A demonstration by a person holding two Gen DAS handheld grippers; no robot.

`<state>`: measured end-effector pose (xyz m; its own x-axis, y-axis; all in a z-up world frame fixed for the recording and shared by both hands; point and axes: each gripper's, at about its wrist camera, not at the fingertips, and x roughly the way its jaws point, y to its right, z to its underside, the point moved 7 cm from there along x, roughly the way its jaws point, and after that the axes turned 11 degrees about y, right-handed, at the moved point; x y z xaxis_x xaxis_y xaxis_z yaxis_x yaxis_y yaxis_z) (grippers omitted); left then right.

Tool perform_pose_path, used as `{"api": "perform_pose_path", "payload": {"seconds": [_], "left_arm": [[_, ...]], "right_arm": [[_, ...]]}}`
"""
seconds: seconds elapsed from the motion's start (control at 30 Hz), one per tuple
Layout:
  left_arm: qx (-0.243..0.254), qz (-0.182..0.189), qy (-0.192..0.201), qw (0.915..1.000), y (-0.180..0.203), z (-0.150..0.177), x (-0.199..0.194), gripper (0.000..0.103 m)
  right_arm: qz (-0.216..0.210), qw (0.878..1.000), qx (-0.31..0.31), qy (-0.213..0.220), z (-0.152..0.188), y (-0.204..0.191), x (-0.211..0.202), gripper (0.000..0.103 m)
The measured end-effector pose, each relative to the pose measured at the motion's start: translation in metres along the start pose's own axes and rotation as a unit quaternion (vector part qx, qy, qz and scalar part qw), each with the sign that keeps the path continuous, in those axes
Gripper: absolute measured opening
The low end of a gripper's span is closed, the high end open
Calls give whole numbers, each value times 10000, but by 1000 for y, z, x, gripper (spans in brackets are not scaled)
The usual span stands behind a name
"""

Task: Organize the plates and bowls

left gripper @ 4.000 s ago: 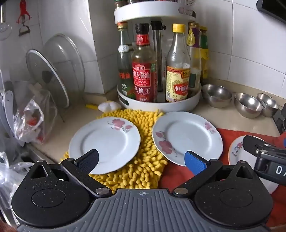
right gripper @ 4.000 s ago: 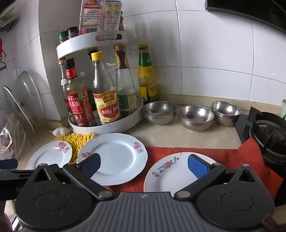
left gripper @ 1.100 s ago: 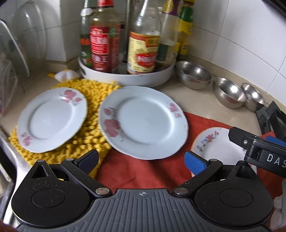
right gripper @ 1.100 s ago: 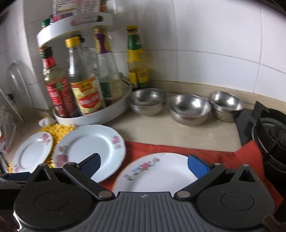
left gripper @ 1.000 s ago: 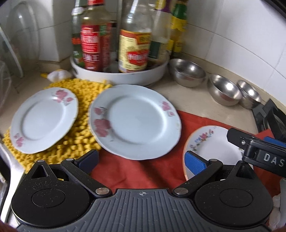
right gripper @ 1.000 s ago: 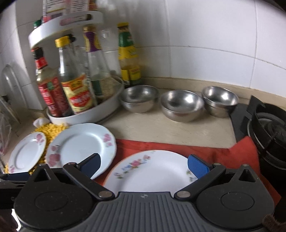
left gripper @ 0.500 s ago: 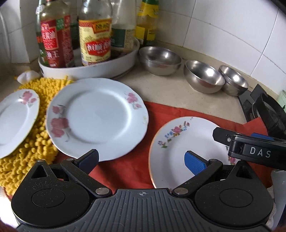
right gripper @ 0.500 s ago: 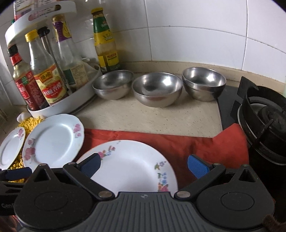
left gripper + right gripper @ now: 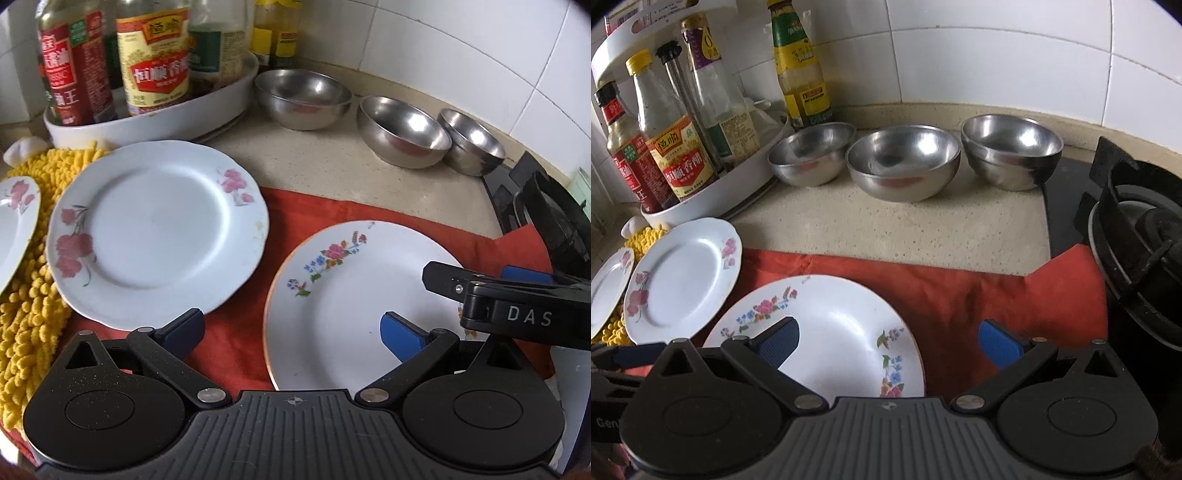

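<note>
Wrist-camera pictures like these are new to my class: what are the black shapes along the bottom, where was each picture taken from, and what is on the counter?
Each black shape is a hand-held two-finger gripper carrying its own camera. One picture looks along the left gripper, the other along the right gripper. Both are open and hold nothing. On the counter lie a flowered plate on a red cloth, a pink-flowered plate, and three steel bowls near the wall.

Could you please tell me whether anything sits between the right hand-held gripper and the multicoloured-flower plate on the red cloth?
Nothing visible does. The right hand-held gripper is open directly above the flowered plate on the red cloth, with only the left hand-held gripper close beside it, also open over the plate.
</note>
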<state>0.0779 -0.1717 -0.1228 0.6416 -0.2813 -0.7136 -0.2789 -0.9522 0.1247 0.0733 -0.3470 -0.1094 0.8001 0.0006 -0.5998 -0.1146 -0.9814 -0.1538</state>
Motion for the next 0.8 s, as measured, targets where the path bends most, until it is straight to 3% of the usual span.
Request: {"api": "perform_pose_path", "payload": {"seconds": [0.37, 0.7, 0.8], "left_arm": [[146, 90, -217, 9996, 9, 8, 11, 99], [433, 460, -217, 9978, 33, 11, 11, 102], [450, 398, -243, 9979, 33, 10, 13, 102]], "right_arm": [[-377, 9987, 194, -277, 10, 11, 7, 100], [-1229, 9909, 288, -478, 14, -2, 3, 100], [-1255, 9905, 266, -497, 14, -3, 3, 100]]}}
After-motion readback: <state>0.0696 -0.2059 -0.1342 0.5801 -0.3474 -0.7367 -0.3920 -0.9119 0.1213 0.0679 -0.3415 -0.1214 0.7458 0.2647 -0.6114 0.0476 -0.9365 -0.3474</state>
